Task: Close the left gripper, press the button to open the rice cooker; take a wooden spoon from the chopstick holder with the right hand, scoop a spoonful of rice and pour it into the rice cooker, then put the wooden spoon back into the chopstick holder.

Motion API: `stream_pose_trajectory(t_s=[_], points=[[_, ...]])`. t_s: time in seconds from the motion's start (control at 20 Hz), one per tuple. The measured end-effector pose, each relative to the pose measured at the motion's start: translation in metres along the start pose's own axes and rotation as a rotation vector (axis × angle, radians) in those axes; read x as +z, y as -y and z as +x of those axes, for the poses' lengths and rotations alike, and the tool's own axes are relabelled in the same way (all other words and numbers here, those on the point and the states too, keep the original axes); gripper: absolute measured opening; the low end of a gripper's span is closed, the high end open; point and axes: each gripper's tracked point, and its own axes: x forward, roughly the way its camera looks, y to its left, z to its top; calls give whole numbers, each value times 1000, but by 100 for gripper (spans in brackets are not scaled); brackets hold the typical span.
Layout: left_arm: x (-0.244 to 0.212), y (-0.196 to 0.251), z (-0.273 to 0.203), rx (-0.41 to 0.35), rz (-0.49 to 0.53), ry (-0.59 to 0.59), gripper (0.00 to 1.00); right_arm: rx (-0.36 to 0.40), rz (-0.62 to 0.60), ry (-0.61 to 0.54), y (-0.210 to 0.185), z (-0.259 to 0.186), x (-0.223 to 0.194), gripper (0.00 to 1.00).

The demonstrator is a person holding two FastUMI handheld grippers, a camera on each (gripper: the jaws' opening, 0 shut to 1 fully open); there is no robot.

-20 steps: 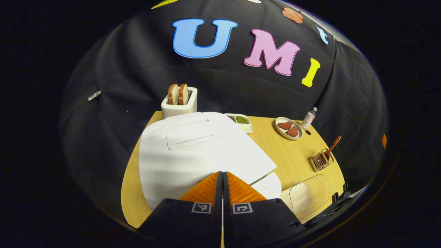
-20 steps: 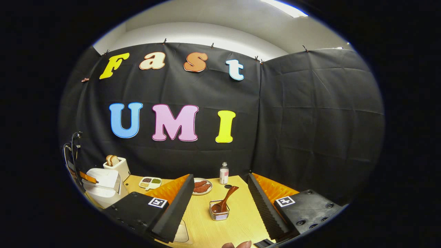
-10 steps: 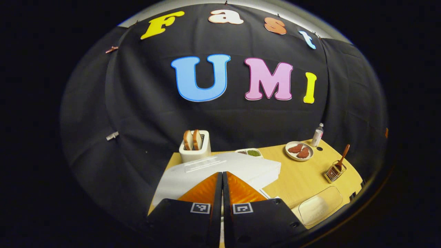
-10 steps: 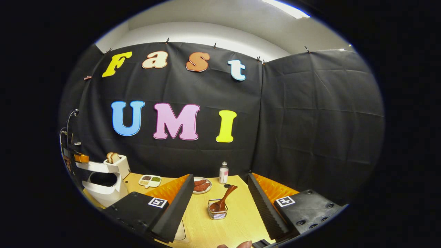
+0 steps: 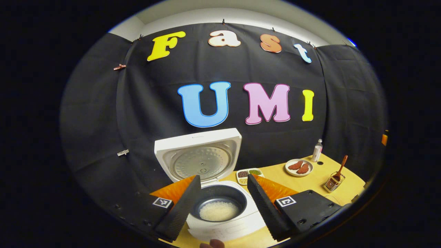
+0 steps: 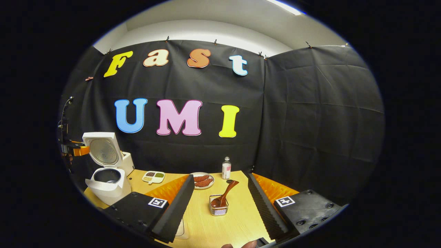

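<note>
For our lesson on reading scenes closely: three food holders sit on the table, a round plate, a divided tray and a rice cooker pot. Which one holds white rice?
The rice cooker pot, under its raised lid. The plate holds brown pieces; the divided tray holds small dark, green and pale portions.

Your light wooden worktop (image 6: pixel 237 213) carries everything here. At its left end stands the white rice cooker (image 6: pixel 107 187), lid raised, with a white toaster (image 6: pixel 128 162) just behind it against the far wall. To the right of the cooker, you have a small white divided dish of grains (image 6: pixel 153 176), then a round plate with reddish-brown pieces (image 6: pixel 203 180), then a small clear bottle with a white label (image 6: pixel 226 168) at the far edge. Nearer you sits a wire chopstick holder (image 6: pixel 218 206) with a brown wooden spoon (image 6: pixel 225 195) leaning in it. A clear shallow tray (image 6: pixel 181 231) lies at the near edge.
</note>
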Motion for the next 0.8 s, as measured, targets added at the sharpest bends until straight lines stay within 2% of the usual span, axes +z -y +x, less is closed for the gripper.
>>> stream_pose_trajectory(t_s=[0.35, 0.65, 0.8], points=[[9, 41, -57, 29, -65, 47, 95, 160, 81, -59, 5, 34, -27, 98], [-5, 80, -86, 34, -83, 22, 95, 216, 179, -198, 24, 95, -88, 98], [-16, 97, -94, 23, -89, -3, 95, 261, 204, -279, 20, 125, -127, 98]])
